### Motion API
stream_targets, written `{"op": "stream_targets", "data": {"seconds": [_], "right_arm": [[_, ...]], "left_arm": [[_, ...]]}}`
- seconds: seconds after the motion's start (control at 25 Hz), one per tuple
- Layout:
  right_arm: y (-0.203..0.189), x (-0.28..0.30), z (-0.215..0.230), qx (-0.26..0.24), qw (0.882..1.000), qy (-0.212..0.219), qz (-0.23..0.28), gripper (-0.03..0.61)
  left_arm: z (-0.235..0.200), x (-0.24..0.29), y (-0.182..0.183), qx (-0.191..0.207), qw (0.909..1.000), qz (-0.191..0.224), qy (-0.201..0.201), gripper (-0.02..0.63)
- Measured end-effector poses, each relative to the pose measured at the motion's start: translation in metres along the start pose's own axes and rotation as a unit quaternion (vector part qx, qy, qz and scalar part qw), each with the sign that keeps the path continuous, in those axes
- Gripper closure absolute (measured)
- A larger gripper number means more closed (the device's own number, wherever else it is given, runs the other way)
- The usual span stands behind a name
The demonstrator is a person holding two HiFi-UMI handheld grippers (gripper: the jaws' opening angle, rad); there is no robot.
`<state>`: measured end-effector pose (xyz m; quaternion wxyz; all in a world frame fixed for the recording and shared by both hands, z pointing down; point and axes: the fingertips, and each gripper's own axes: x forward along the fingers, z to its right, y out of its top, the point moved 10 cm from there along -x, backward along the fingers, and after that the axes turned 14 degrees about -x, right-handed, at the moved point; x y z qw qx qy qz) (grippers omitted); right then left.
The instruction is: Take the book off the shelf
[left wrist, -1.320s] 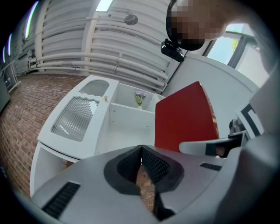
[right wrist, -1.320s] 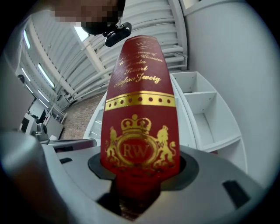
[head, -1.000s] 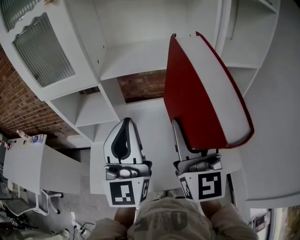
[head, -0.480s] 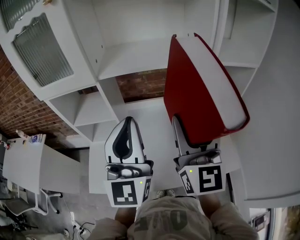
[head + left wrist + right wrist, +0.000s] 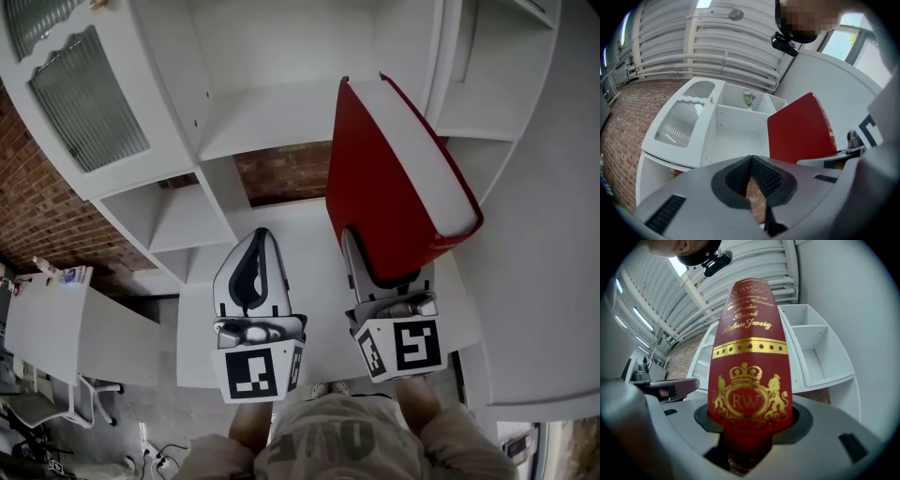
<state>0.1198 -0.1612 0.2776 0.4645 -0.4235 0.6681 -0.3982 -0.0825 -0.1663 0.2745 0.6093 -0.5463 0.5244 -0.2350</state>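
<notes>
two grippers low in frame: right gripper [image 5: 747, 426] grasps the red book [image 5: 394, 169], center right, spine toward it; left gripper [image 5: 255, 246] clenched on nothing, white shelf [image 5: 262, 112] up top.

The head view looks steeply down over the left gripper [image 5: 260, 246] and right gripper [image 5: 354, 251], while each gripper view faces closely along its jaws, all sharing the red book [image 5: 380, 178] and white shelf [image 5: 272, 112].

Red book [image 5: 394, 187] clamped in the right gripper [image 5: 377, 274] swings slightly left, its near right corner pulling in from the white shelf unit's [image 5: 281, 112] right side, right gripper edges left and farther, left gripper [image 5: 255, 234] drifts a touch right and farther.
</notes>
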Motion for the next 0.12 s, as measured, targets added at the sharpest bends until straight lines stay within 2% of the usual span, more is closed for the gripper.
{"op": "stream_targets", "data": {"seconds": [0.12], "right_arm": [[-0.0034,0.0027,0.0006,0.003,1.000,0.003,-0.007,0.337]], "left_arm": [[-0.0004,0.0028,-0.0020,-0.001,1.0000,-0.003,0.001,0.601]]}}
